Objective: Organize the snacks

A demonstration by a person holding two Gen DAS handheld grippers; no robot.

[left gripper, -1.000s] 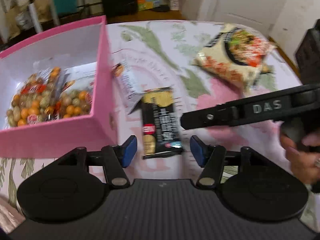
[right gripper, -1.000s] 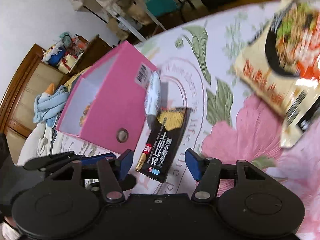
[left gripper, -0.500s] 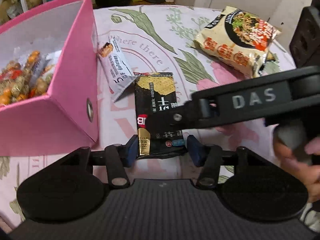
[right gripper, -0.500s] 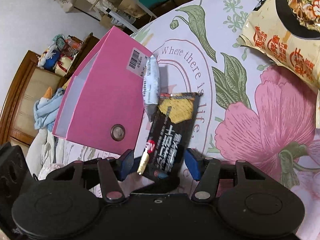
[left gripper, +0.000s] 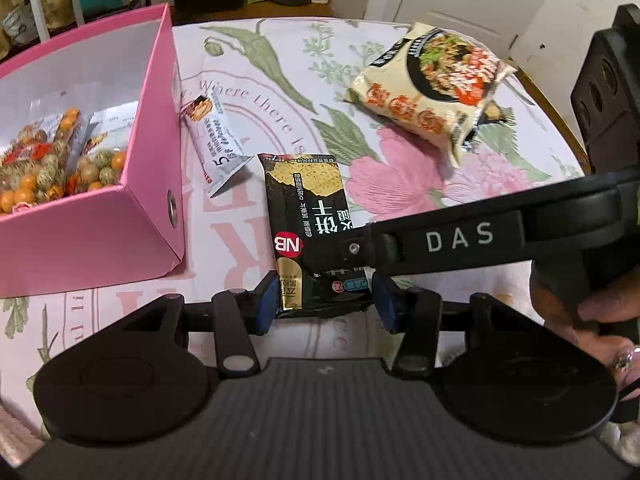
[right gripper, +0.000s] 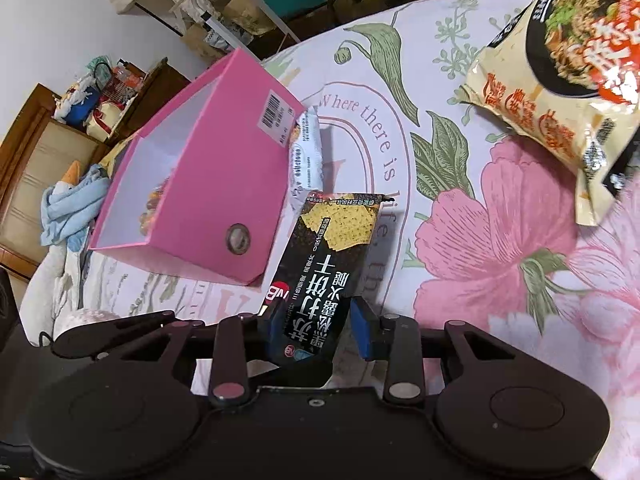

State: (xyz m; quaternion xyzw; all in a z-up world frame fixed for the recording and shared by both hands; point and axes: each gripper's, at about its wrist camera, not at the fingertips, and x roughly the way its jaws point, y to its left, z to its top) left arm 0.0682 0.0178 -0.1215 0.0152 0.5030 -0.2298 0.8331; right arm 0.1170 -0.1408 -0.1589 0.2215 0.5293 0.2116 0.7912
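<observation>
A black cracker packet [left gripper: 308, 216] lies lengthwise on the floral tablecloth, just right of the pink box [left gripper: 100, 240]. Its near end sits between the blue pads of my left gripper [left gripper: 324, 304], which touch both of its edges. One finger [left gripper: 440, 240] of my right gripper reaches in from the right, across the packet. In the right wrist view the same packet [right gripper: 332, 264] has its near end raised between the pads of my right gripper [right gripper: 316, 320]. Those jaws are closing and press on its sides.
The pink box [right gripper: 224, 168] holds a bag of orange and green sweets [left gripper: 40, 168]. A white bar wrapper [left gripper: 216, 140] leans by its right wall. A noodle packet [left gripper: 432, 92] lies at the far right. A hand [left gripper: 592, 320] grips the right tool. Furniture stands beyond the table.
Both grippers have moved in over the packet's near end. The left jaws narrowed first, then the right jaws narrowed sharply onto the packet, whose near end now lifts off the cloth.
</observation>
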